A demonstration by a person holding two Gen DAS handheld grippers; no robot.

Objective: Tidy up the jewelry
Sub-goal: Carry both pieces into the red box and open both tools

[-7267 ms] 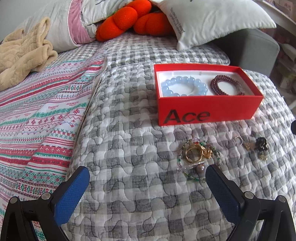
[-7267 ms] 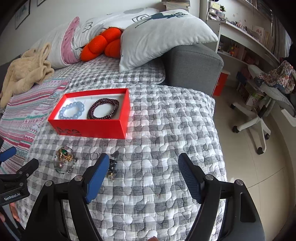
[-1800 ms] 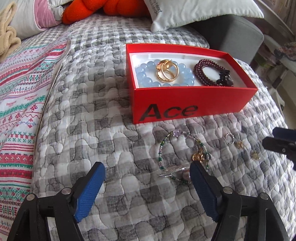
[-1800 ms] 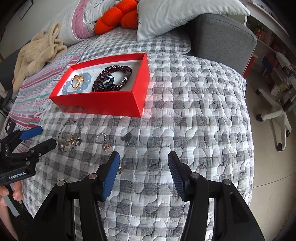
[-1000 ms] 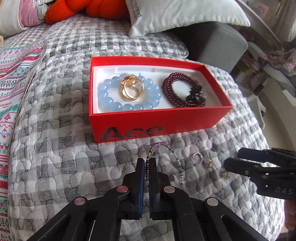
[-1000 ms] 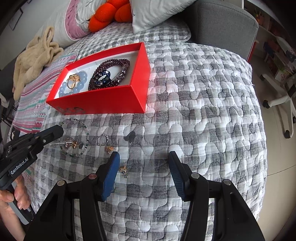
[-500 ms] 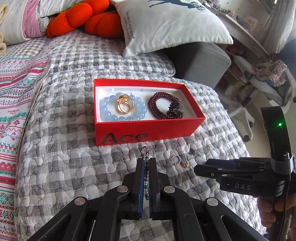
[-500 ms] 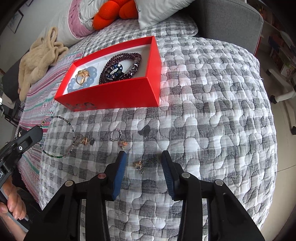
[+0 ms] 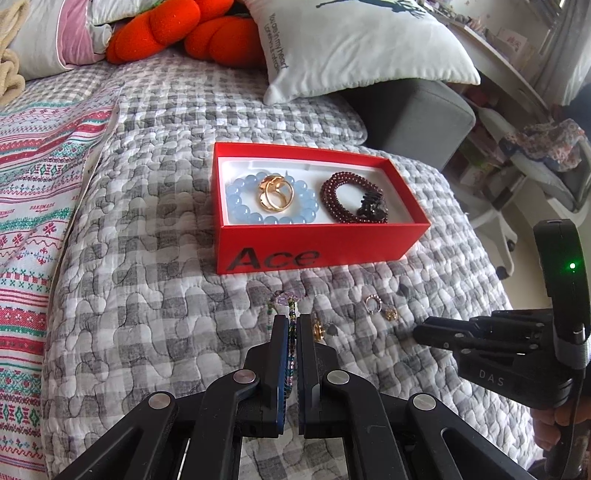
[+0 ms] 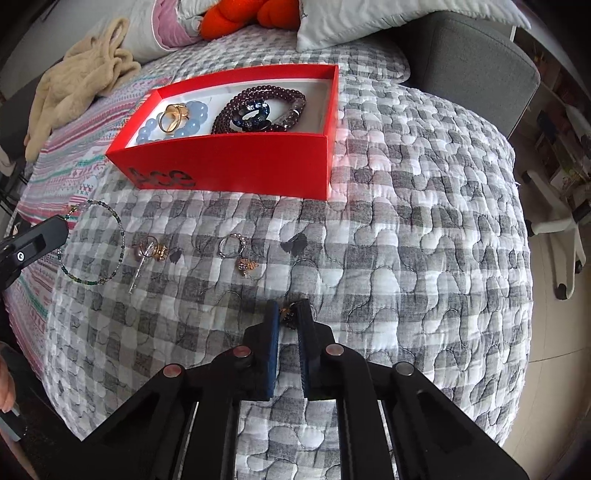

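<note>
A red Ace box (image 9: pixel 402 236) (image 10: pixel 240 166) on the quilt holds a blue bead bracelet (image 9: pixel 236 201), gold rings (image 9: pixel 275 195), a dark red bead bracelet (image 9: pixel 332 199) and a dark clip (image 9: pixel 371 206). My left gripper (image 9: pixel 292 321) is shut on a thin green beaded bracelet (image 10: pixel 110 236) and holds it lifted in front of the box. My right gripper (image 10: pixel 288 314) is shut on a small gold earring (image 10: pixel 286 314) at the quilt. A silver ring (image 10: pixel 231 245), a gold charm (image 10: pixel 246 266), and a gold and pearl pin (image 10: pixel 149 253) lie loose on the quilt.
Pillows (image 9: pixel 354 48) and an orange plush (image 9: pixel 184 33) lie behind the box. A grey sofa arm (image 10: pixel 476 62) stands at the back right. A beige blanket (image 10: pixel 77 77) lies far left. The quilt's edge drops to the floor with an office chair (image 10: pixel 561 229) on the right.
My right gripper has closed on the small gold earring. My left gripper stays shut on the beaded bracelet and has moved a little closer to the box.
</note>
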